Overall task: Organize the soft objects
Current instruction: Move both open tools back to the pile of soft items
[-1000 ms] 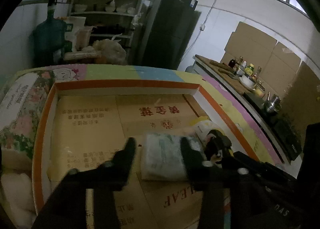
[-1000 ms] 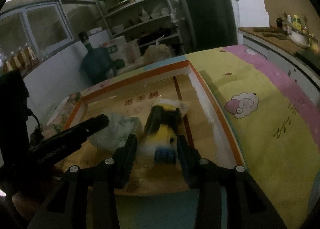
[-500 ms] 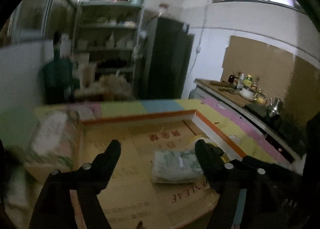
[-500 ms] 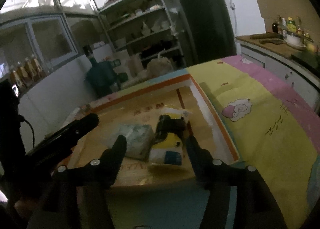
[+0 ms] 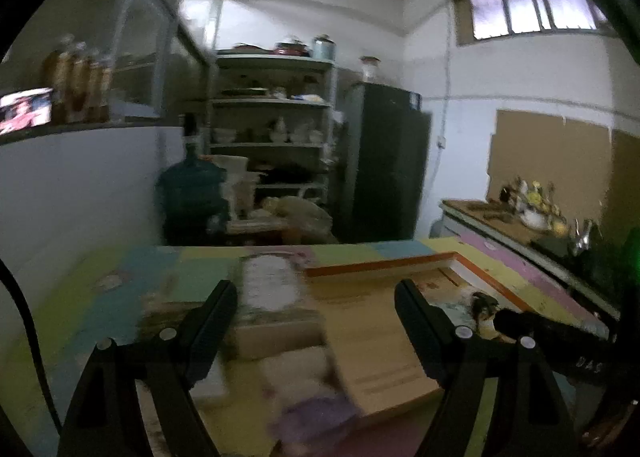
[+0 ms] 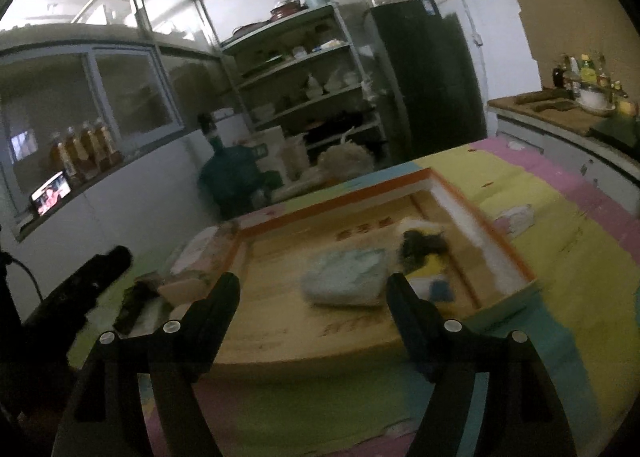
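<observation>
A shallow cardboard box with an orange rim lies on the colourful mat. Inside it lie a pale green soft pack and a yellow, black and blue plush toy. My right gripper is open and empty, held back from the box's near edge. My left gripper is open and empty, to the left of the box, over a flowered soft pack. The plush shows at the right of the left wrist view. A blurred purple and white soft thing lies below the left gripper.
The flowered pack lies just left of the box. The mat spreads to the right. A counter with bottles stands at the far right. Shelves, a water jug and a dark fridge stand behind.
Both grippers have opened, let go of the green pack and the plush in the box, and pulled back. The left gripper has swung left toward the flowered pack.
</observation>
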Demonstrator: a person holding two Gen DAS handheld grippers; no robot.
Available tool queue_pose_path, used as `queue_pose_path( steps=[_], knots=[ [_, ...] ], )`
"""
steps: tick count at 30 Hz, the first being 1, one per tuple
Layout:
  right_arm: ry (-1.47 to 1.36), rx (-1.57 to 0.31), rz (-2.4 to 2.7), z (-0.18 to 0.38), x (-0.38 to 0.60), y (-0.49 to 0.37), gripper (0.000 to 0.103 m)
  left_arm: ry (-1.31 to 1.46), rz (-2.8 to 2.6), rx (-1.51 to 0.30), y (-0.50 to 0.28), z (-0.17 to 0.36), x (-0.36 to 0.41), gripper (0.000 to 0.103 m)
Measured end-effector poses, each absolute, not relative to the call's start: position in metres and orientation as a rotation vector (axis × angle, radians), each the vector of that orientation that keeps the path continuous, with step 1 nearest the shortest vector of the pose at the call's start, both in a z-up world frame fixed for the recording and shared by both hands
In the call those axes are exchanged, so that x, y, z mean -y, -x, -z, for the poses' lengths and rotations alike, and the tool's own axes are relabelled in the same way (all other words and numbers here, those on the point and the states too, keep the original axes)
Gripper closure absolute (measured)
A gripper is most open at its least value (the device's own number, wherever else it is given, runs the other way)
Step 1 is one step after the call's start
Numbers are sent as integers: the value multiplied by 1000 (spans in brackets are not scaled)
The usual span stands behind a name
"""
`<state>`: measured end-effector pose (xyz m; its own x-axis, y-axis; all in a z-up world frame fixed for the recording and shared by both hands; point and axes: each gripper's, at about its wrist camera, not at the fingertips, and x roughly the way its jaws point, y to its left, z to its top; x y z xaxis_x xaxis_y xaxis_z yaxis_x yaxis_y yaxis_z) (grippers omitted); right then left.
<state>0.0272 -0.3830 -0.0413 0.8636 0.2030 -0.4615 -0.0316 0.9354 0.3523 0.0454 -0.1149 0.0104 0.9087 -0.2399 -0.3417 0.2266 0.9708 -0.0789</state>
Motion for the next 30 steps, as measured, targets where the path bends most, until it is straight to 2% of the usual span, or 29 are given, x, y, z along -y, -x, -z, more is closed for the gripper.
queue_pose_path(
  steps=[18,30],
  knots=[
    [-247,-594,-329,44,244,-19,26,117,59,-451,-3,12,-30,22],
    [-180,-651,-390,50,185,-25,26,142,106,-544,3,50,-62,25]
  ],
)
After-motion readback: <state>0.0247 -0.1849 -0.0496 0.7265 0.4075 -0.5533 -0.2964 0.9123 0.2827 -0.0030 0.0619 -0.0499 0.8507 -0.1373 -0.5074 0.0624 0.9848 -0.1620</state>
